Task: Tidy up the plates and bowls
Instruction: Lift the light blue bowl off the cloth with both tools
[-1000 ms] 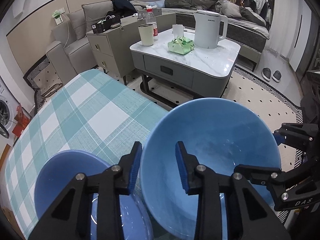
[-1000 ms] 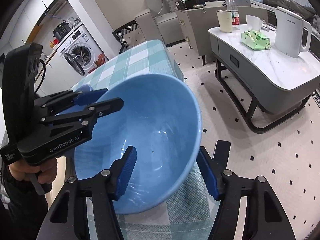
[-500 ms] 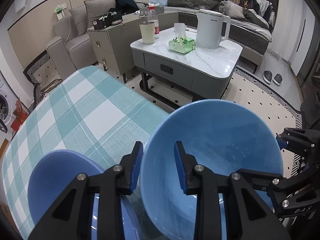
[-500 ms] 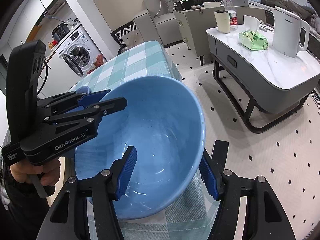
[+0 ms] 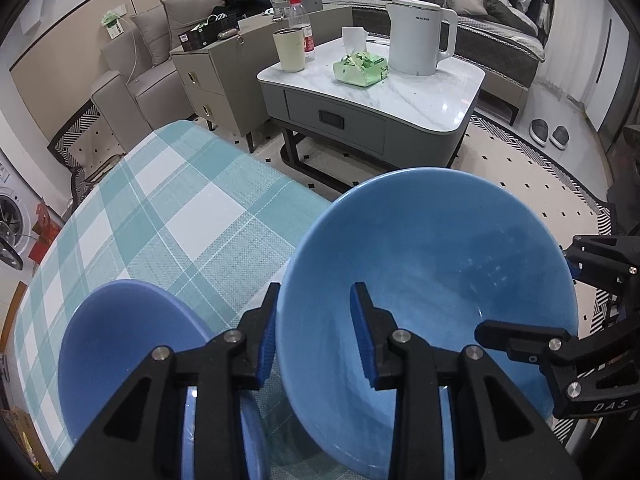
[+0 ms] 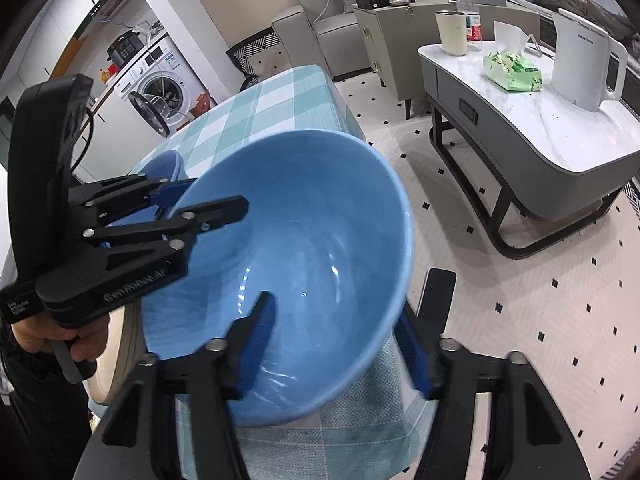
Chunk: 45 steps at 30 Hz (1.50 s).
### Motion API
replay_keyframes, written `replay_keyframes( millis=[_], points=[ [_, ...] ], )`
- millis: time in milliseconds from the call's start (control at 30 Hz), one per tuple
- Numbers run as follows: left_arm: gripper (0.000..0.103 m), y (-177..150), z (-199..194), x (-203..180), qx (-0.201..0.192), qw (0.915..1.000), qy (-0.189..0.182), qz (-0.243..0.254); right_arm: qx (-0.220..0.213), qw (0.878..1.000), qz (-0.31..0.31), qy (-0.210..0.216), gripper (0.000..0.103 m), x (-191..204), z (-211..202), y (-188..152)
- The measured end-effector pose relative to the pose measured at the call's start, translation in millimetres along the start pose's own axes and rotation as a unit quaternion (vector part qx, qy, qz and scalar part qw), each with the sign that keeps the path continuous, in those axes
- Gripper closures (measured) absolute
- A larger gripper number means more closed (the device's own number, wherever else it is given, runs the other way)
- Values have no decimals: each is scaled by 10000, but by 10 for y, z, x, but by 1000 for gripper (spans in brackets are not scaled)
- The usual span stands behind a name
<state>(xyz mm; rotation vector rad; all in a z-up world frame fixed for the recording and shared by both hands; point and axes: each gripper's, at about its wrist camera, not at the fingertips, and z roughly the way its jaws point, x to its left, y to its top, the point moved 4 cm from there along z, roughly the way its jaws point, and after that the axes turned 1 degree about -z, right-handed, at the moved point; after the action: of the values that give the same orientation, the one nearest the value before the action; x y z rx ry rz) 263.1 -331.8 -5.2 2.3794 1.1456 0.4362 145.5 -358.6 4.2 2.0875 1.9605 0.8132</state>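
Observation:
A large light-blue bowl point(image 5: 432, 280) is tilted above the right edge of the checked table point(image 5: 168, 216). My left gripper point(image 5: 316, 336) straddles its near-left rim, one finger inside and one outside, with a gap showing. My right gripper point(image 6: 340, 344) straddles the opposite rim of the same bowl point(image 6: 304, 240), also with a gap. A second, darker blue bowl point(image 5: 120, 344) sits on the table just left of my left gripper; it also shows in the right wrist view point(image 6: 164, 164) behind the left gripper.
A marble coffee table point(image 5: 380, 88) with a white kettle point(image 5: 416, 40), tissue pack and cup stands beyond the checked table. A sofa and cabinet are behind it. A washing machine point(image 6: 160, 92) is at far left. Tiled floor lies to the right.
The large bowl has tilted and risen slightly between both grippers. Both grippers stay at its rim.

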Motion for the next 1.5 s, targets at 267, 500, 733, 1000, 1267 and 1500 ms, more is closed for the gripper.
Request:
replay_keyframes(
  millis=[267, 500, 733, 1000, 1267, 1500],
  points=[
    [71, 57, -66, -26, -97, 9999, -32, -86, -40, 9991, 21, -421, 53, -2, 20, 25],
    [71, 108, -134, -41, -226, 9997, -72, -113, -192, 9983, 241, -492, 66, -108, -41, 56],
    [71, 121, -165, -25, -295, 9993, -169, -150, -290, 9977, 342, -511, 70, -144, -60, 82],
    [71, 134, -236, 18, -417, 9986, -262, -213, -446, 9968, 398, -532, 71, -123, -116, 110],
    [71, 128, -325, 72, -533, 9977, -322, -286, -630, 9960, 435, -452, 72, -101, -184, 149],
    [71, 119, -427, 110, -658, 9966, -367, -346, -769, 9953, 447, -384, 72, -75, -245, 159]
  ],
)
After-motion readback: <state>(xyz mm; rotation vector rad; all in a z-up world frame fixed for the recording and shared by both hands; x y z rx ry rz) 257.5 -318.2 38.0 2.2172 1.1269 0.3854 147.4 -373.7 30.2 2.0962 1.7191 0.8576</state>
